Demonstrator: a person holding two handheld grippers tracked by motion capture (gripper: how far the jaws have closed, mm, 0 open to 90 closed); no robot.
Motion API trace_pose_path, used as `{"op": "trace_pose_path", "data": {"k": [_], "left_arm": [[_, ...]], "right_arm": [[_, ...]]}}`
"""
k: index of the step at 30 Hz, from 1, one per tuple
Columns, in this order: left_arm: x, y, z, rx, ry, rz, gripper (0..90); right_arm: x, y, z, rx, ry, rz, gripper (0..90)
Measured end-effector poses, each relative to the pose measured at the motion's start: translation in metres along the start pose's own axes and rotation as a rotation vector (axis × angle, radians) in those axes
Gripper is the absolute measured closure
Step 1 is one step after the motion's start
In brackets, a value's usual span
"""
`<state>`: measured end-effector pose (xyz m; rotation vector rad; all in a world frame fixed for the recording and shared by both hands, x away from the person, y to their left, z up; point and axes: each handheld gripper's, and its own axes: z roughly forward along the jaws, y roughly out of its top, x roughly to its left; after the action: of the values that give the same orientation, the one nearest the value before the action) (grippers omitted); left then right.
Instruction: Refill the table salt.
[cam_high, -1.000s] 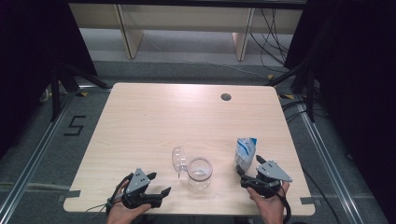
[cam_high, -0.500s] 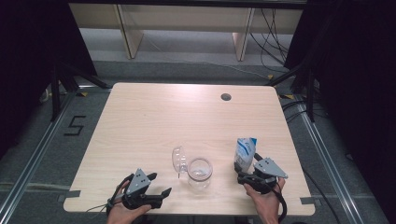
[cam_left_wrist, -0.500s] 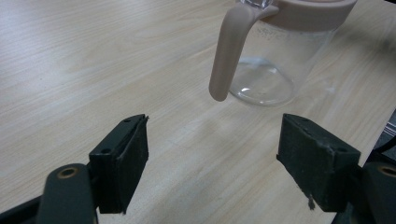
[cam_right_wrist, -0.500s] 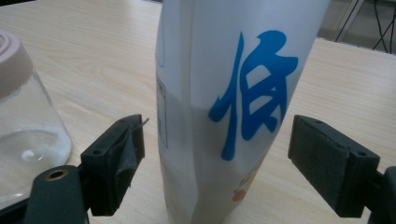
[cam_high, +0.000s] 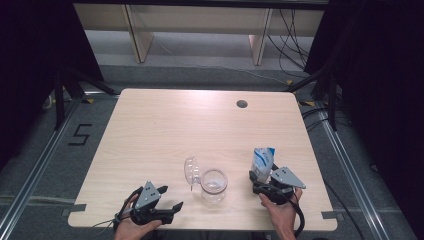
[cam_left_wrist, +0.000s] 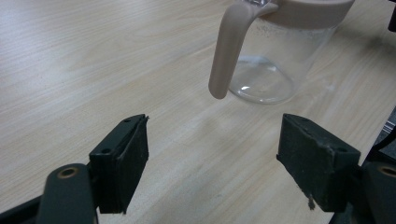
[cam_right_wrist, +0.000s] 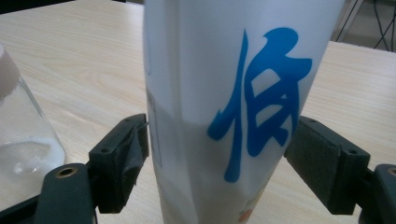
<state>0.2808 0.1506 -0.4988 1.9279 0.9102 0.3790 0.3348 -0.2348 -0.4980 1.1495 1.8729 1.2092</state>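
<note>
The left tongs (cam_high: 167, 209) are wide and hold nothing, at 7 o'clock on the counter (cam_high: 165, 130). The jug (cam_high: 213, 184) stands at 6. The right tongs (cam_right_wrist: 217, 158) sit around the bag (cam_right_wrist: 233, 93), not squeezing yet. Squeeze softly so it stays upright.

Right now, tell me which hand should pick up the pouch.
Right. The right tool already straddles the white pouch, jaws open at its sides; the left tool faces the jug.

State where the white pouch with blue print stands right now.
In the high view the pouch stands upright near the table's front right, just right of the clear jar, between the right gripper's jaws.
</note>
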Motion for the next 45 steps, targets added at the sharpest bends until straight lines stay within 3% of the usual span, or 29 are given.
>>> {"op": "trace_pose_path", "data": {"k": [4,5,6,9,11,13,21,24,26,27,32,36,38,40,41,43,45], "left_arm": [[0.001,0.0,0.0,-0.01,-0.006,0.015,24.2],[0.0,0.0,0.0,-0.01,-0.006,-0.009,24.2],[0.002,0.0,0.0,-0.005,-0.006,0.021,24.2],[0.002,0.0,0.0,-0.004,-0.005,0.018,24.2],[0.001,0.0,0.0,-0.008,-0.007,0.016,24.3],[0.001,0.0,0.0,-0.009,-0.003,0.013,24.4],[0.0,0.0,0.0,-0.011,-0.001,-0.001,24.8],[0.001,0.0,-0.001,-0.003,0.004,0.02,25.0],[0.001,0.0,-0.001,-0.001,0.005,0.021,25.1],[0.001,0.0,-0.001,0.0,0.005,0.021,25.1],[0.001,0.0,0.0,0.001,0.001,0.024,25.2],[0.0,-0.001,0.001,0.003,-0.001,0.011,25.3],[0.0,0.0,0.001,0.01,0.007,0.013,25.3],[0.0,0.0,0.001,0.012,0.008,0.014,25.3],[0.0,0.0,0.0,0.012,0.008,0.025,25.3],[0.001,0.0,0.001,0.014,0.006,0.031,25.3],[0.001,0.0,0.001,0.011,0.002,0.031,25.4]], "right_arm": [[-0.003,-0.001,0.004,-0.002,-0.004,0.014,23.8],[-0.004,-0.001,0.004,-0.002,-0.008,0.007,24.3],[-0.005,-0.001,0.005,0.003,0.008,0.019,25.6],[-0.008,-0.001,0.007,0.0,0.041,0.014,28.7],[-0.007,-0.002,0.007,-0.004,0.065,0.01,36.0],[-0.006,-0.001,0.006,-0.005,0.055,0.002,36.5],[-0.01,-0.001,0.005,-0.006,0.094,0.001,38.2],[-0.016,-0.001,0.007,-0.007,0.159,-0.038,38.7],[-0.018,-0.001,0.006,-0.007,0.157,-0.043,38.8],[-0.018,-0.001,0.005,0.004,0.179,-0.034,38.8],[-0.027,-0.001,0.007,-0.003,0.246,-0.078,39.1],[-0.032,0.0,0.01,-0.022,0.293,-0.133,39.5],[-0.034,0.001,0.011,-0.021,0.329,-0.13,39.5],[-0.037,0.001,0.012,-0.022,0.35,-0.149,39.5],[-0.038,0.001,0.013,-0.052,0.336,-0.17,39.5],[-0.039,0.0,0.014,-0.033,0.369,-0.161,39.5],[-0.041,0.001,0.013,-0.043,0.359,-0.174,39.5]]}}
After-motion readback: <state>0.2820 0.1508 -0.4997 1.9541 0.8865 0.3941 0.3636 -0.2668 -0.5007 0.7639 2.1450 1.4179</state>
